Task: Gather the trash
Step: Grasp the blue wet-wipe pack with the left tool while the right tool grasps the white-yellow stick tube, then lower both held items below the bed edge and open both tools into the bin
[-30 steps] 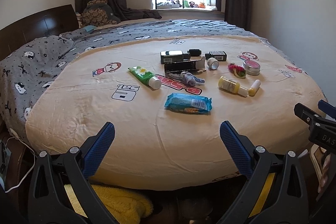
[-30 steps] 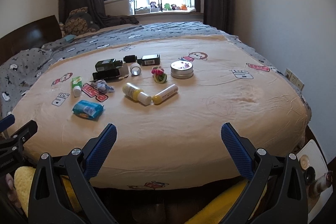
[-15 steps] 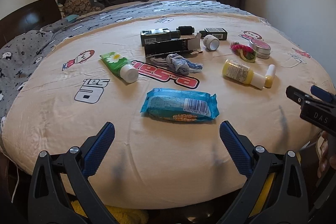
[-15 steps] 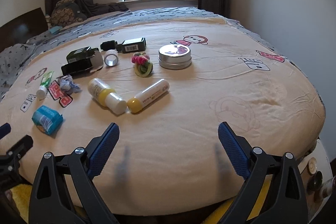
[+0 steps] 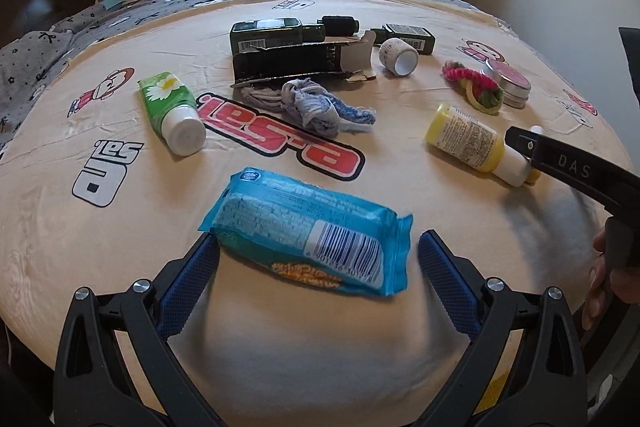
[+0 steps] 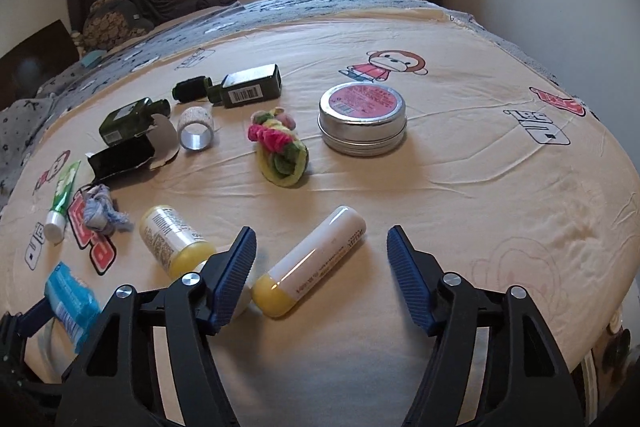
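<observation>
Left gripper [image 5: 316,259] spread, straddling blue plastic wrapper pack [image 5: 308,239]; long axis 10-to-4. Right gripper [image 6: 320,267] closing, not yet pinching white-yellow tube [image 6: 316,259], axis 1-to-7.

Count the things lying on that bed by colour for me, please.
Dark green or black: 4, two bottles, cap, torn box
Yellow: 2, bottle, tube
Green: 1, tube
Blue: 1, packet
Silver: 1, tin
White: 1, tape roll
Mixed: 2, pink-green knit, grey-blue rag
Total: 12
</observation>
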### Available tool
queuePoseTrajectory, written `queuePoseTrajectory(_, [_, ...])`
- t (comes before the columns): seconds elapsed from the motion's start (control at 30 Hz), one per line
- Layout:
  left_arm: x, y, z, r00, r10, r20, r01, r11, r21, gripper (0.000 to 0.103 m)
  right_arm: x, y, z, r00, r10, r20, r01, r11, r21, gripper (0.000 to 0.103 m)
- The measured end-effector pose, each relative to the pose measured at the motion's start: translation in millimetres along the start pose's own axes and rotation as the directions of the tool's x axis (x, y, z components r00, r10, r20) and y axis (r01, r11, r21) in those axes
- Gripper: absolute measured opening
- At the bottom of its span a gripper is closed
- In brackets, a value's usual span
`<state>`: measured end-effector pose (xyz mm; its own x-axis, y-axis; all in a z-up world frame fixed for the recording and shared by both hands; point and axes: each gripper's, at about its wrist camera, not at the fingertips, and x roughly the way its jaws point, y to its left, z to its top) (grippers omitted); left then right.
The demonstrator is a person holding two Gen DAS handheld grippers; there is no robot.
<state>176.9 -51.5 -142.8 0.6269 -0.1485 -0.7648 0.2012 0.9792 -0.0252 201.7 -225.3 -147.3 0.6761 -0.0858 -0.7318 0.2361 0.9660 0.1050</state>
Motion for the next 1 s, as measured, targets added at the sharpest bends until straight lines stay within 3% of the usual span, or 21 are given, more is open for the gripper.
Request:
queuePoseTrajectory(0.17, [9, 1, 8, 1.0, -0.002, 0.007, 0.001, 0.999, 0.041, 0.085, 0, -1, 1, 1.0, -0.001, 0.0, 0.001, 0.999, -0.033, 0.044])
queuePoseTrajectory(0.5, [-4, 7, -2, 1.0, -0.017, 0.011, 0.017, 0.999, 0.038, 0.07, -16, -4, -17, 0.998, 0.059, -0.026, -0.062, 0.991, -0.12, 0.03])
queuePoseTrajectory(0.6, [-7, 9, -6, 1.0, -0.02, 0.019, 0.02, 0.999, 0.027, 0.056, -20, -2, -22, 0.996, 0.078, -0.032, -0.082, 0.988, -0.132, 0.021])
queuePoseTrajectory(0.73, [-16, 9, -8, 1.0, -0.019, 0.016, 0.018, 0.999, 0.032, 0.049, -30, -3, -23, 0.994, 0.108, -0.036, -0.112, 0.984, -0.14, 0.02])
queuePoseTrajectory(0.83, [-27, 9, -11, 1.0, -0.021, 0.02, 0.02, 0.999, 0.032, 0.037, -45, -2, -26, 0.993, 0.117, -0.014, -0.118, 0.982, -0.146, 0.02])
queuePoseTrajectory(1.0, [-60, 6, -19, 0.997, -0.03, 0.065, 0.026, 0.998, 0.05, 0.035, -86, 3, -39, 0.987, 0.157, 0.043, -0.146, 0.971, -0.191, 0.02])
